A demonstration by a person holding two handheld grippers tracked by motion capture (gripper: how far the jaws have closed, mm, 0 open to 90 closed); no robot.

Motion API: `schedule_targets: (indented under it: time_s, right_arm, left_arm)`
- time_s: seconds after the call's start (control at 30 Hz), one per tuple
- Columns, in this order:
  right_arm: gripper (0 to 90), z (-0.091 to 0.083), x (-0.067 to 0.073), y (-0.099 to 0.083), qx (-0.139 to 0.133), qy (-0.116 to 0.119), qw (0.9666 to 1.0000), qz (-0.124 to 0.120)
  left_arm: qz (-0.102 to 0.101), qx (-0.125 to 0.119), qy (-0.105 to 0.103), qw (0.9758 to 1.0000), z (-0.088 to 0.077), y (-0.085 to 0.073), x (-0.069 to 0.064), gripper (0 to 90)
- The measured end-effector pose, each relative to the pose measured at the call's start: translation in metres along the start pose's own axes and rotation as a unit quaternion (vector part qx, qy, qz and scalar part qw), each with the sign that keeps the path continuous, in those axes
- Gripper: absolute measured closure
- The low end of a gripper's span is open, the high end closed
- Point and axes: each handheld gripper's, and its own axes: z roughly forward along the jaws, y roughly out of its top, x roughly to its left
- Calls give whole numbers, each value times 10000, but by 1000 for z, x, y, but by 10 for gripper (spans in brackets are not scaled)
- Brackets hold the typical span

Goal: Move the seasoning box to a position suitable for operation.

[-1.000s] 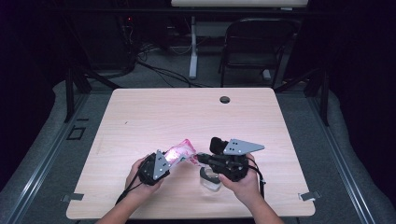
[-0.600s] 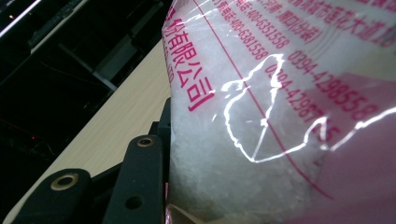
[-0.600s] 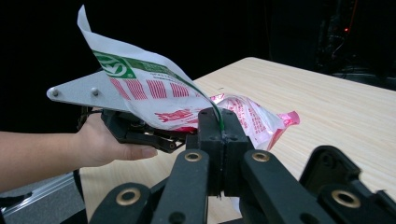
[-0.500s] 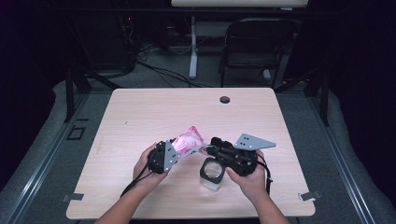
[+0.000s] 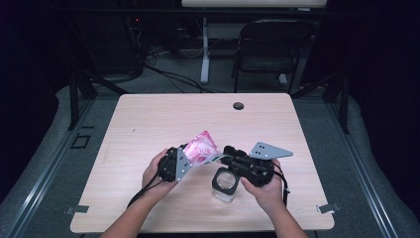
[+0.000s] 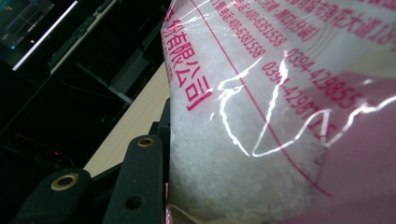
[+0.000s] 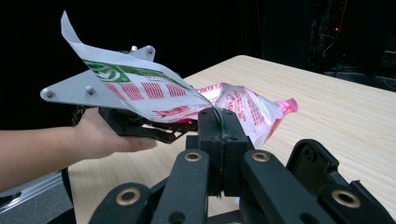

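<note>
Bag of white granules hangs in the air between the two grippers, above the near middle of the surface, and its long axis runs from the left gripper across and slightly down to the right gripper. Left fingers stand partly closed around the bulging body of the bag; in the left gripper view the clear film and the white grains press right against the black finger, so this hand carries the weight. Right fingers are pinched tight together on a thin flap of the film at the bag's top end; in the right gripper view the printed flap rises from the closed tips and curls back toward the left hand.

What matters for the coming move is the small glass jar, which stands with its mouth up on the surface just below and in front of the right gripper, near the right hand. The pinched end of the bag sits almost over that mouth, while the full end lies away to the left and a little higher. My reading is that the flap is about to be torn or opened so the grains can run down into the jar; the right hand is the nearer one to the jar, and the left would need to lift and tip its end so the opening points down over the rim
</note>
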Motion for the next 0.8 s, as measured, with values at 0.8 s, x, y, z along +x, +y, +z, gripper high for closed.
schedule_targets:
  time_s: [0.8]
  right_arm:
    - [900,-6,6,-13,271,72,9996,-58]
  left_arm:
    - [899,-54,465,9948,-10,2,-3,649]
